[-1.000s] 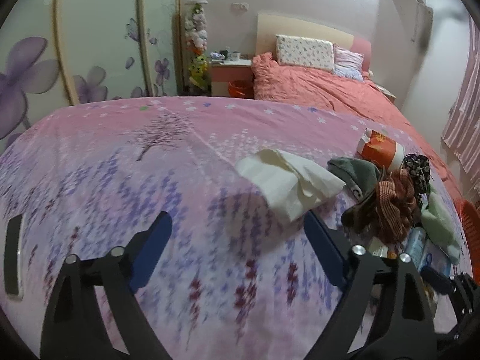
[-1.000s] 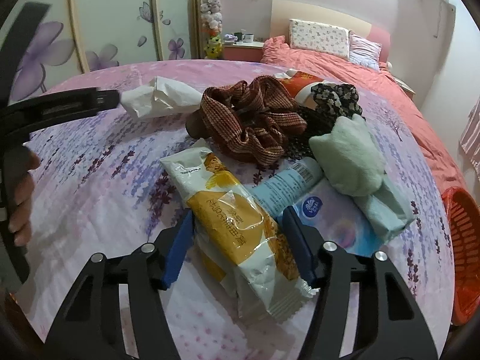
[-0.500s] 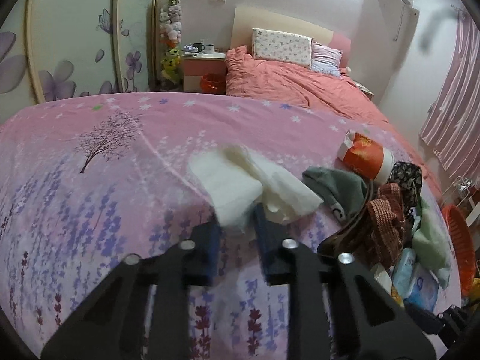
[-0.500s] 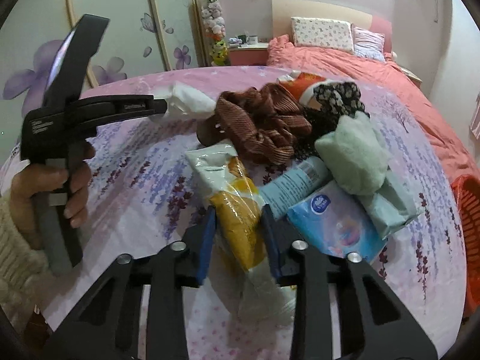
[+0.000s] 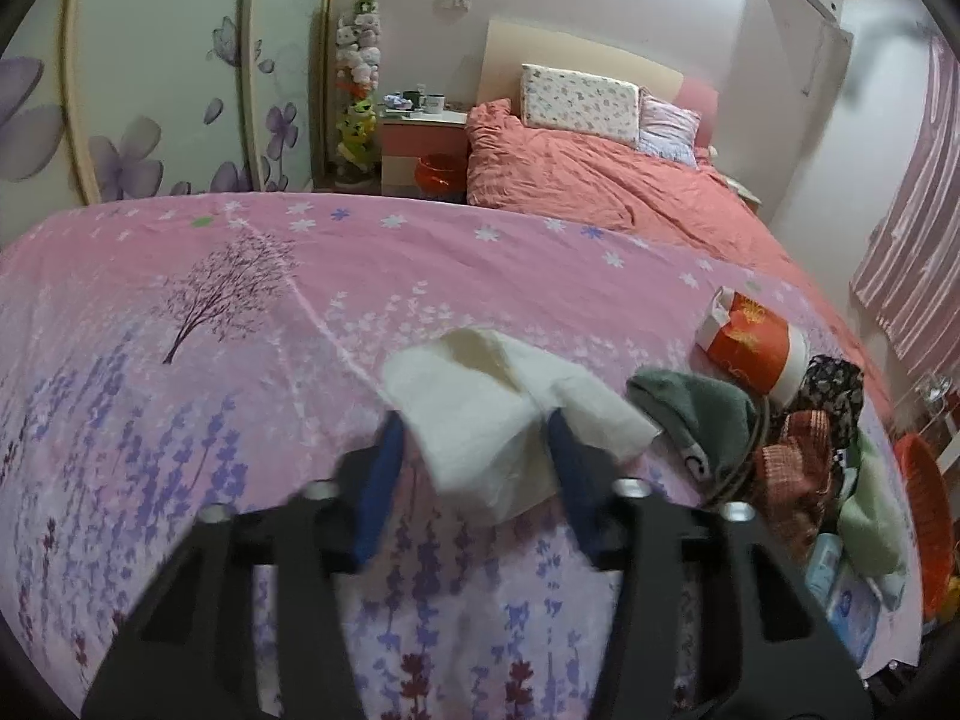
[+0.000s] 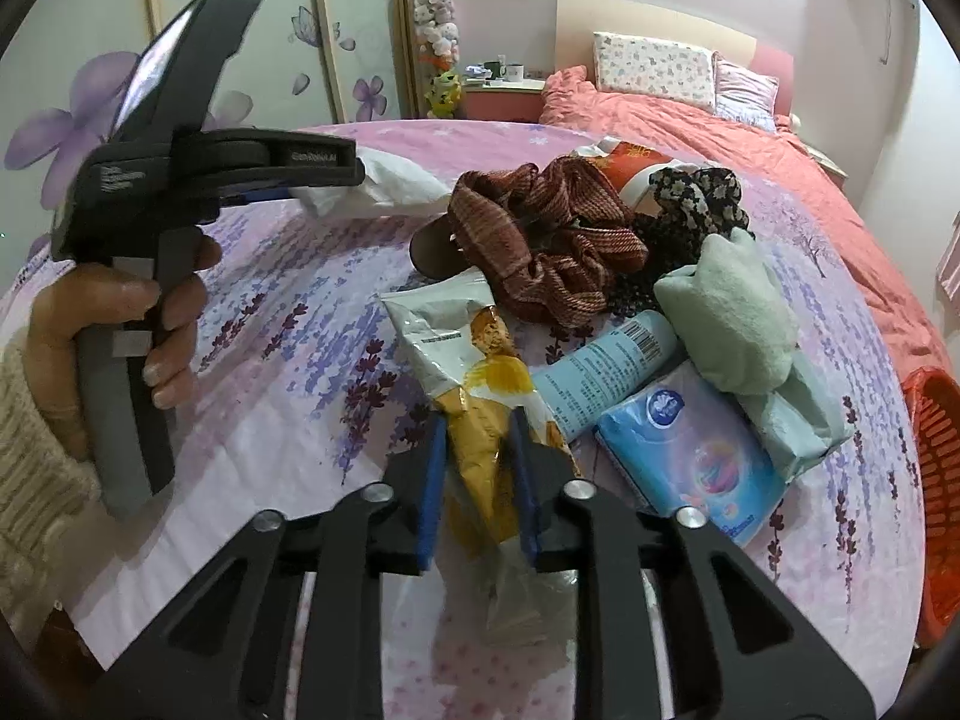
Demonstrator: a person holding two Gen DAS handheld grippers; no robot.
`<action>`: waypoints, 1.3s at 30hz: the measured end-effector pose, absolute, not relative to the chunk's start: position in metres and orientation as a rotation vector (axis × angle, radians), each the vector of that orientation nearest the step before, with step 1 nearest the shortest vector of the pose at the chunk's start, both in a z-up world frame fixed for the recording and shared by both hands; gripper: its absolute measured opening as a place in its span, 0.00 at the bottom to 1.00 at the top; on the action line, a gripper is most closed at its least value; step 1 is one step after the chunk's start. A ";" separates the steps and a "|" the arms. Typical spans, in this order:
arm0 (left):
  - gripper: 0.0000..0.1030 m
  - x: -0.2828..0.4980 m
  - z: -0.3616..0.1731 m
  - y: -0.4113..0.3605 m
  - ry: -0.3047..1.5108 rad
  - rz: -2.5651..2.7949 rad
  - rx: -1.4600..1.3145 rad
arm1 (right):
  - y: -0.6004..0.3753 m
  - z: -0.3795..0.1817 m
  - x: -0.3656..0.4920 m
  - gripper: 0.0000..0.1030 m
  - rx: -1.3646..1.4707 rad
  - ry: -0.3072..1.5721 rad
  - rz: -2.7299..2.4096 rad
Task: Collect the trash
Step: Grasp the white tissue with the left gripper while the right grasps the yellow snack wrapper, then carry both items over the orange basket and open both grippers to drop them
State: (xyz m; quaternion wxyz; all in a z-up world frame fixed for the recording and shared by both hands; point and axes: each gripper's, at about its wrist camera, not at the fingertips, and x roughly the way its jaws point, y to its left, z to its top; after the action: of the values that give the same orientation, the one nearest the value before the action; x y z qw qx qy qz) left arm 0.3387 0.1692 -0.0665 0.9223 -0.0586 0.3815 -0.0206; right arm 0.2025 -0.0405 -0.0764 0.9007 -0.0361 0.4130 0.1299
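My left gripper (image 5: 477,441) is shut on a crumpled white tissue (image 5: 480,402) and holds it just above the pink bedspread (image 5: 240,360). It also shows in the right wrist view (image 6: 384,177), with the tissue (image 6: 396,180) at its tip. My right gripper (image 6: 477,420) is shut on a yellow and white snack wrapper (image 6: 480,384), whose lower end hangs below the fingers.
A pile lies on the bedspread's right side: brown checked cloth (image 6: 540,240), dark floral cloth (image 6: 690,204), green towel (image 6: 732,312), blue tube (image 6: 606,360), blue tissue pack (image 6: 690,450), red and white packet (image 5: 750,342). An orange basket (image 6: 939,480) stands off the right edge.
Both grippers have closed, the left on the tissue and the right on the wrapper. Both items have since been lifted a little off the bedspread.
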 end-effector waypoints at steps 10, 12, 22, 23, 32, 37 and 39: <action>0.10 0.325 -0.051 0.180 0.740 -0.085 -0.121 | -0.050 -0.065 0.198 0.07 0.016 0.828 0.316; 0.09 0.317 -0.044 0.182 0.728 -0.082 -0.116 | -0.051 -0.060 0.195 0.07 0.027 0.813 0.331; 0.09 0.266 0.009 0.171 0.629 -0.075 -0.066 | -0.074 -0.013 0.175 0.07 0.133 0.700 0.372; 0.09 0.260 0.015 0.168 0.619 -0.082 -0.065 | -0.079 -0.007 0.173 0.07 0.144 0.685 0.366; 0.09 0.223 0.051 0.129 0.566 -0.156 -0.051 | -0.134 0.028 0.151 0.07 0.178 0.563 0.257; 0.09 0.206 0.068 0.087 0.538 -0.237 -0.037 | -0.178 0.034 0.142 0.07 0.190 0.523 0.155; 0.09 0.202 0.073 0.067 0.533 -0.276 -0.035 | -0.197 0.036 0.137 0.07 0.204 0.511 0.119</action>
State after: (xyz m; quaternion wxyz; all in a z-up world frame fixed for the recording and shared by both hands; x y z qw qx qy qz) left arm 0.2016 0.0674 0.0728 0.9551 -0.0175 0.2624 -0.1361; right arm 0.1372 -0.1971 0.0362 0.9606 0.1009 0.2521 0.0586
